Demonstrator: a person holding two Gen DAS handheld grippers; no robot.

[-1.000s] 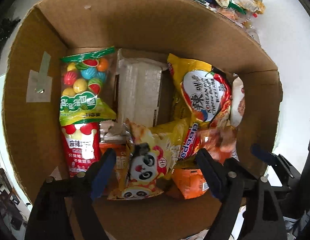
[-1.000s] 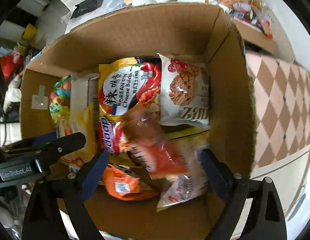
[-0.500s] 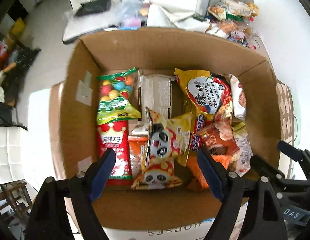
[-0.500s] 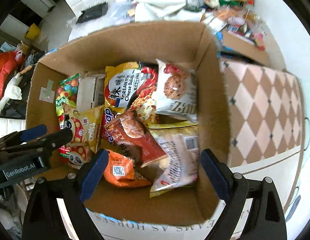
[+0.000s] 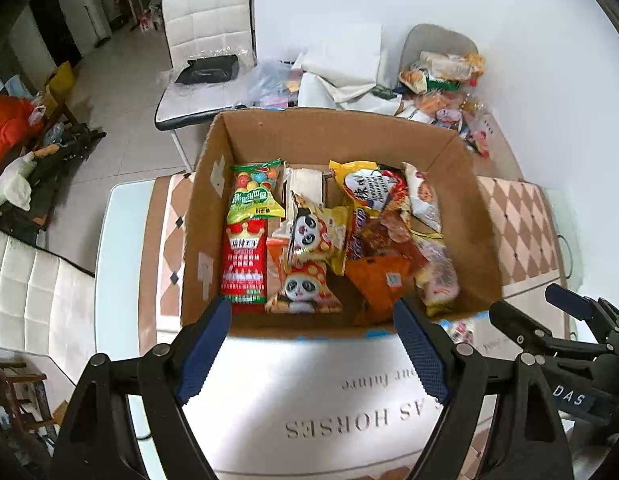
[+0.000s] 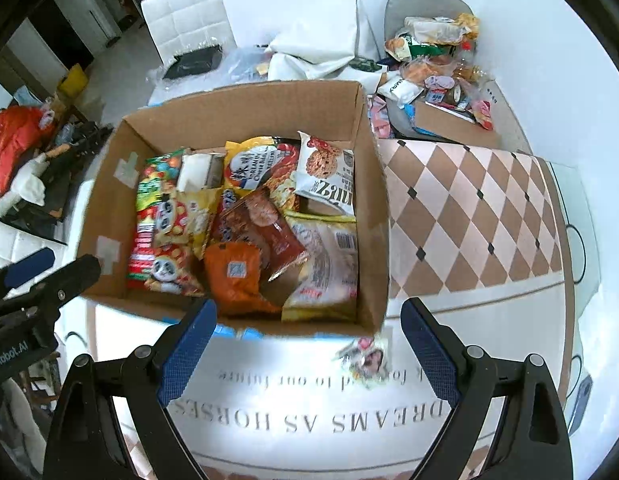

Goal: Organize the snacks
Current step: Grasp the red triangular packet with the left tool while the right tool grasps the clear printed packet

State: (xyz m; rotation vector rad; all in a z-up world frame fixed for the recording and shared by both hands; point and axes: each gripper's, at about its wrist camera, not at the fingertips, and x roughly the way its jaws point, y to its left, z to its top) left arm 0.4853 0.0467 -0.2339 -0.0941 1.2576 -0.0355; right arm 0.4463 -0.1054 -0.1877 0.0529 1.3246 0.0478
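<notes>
An open cardboard box [image 5: 475, 216] [image 6: 373, 184] on the table holds several snack packs: a green and red candy bag [image 5: 249, 232], yellow panda packs [image 5: 313, 236] [image 6: 177, 220], an orange pack [image 5: 379, 280] [image 6: 233, 276], a Korean noodle pack [image 5: 369, 188] [image 6: 253, 168] and a cookie pack [image 6: 327, 176]. My left gripper [image 5: 311, 356] is open and empty, above the box's near wall. My right gripper [image 6: 307, 354] is open and empty, also at the near wall. A small loose wrapper [image 6: 365, 356] lies on the cloth by the box's near right corner.
A diamond-patterned tablecloth [image 6: 469, 216] with printed lettering covers the table. A heap of more snacks [image 6: 433, 64] and a flat cardboard piece [image 6: 453, 128] lie behind the box. White chairs [image 5: 209, 24] stand at the back and left.
Both grippers have pulled up and back out of the box, from just over the snacks to above its near wall. A reddish-brown pack has settled onto the pile.
</notes>
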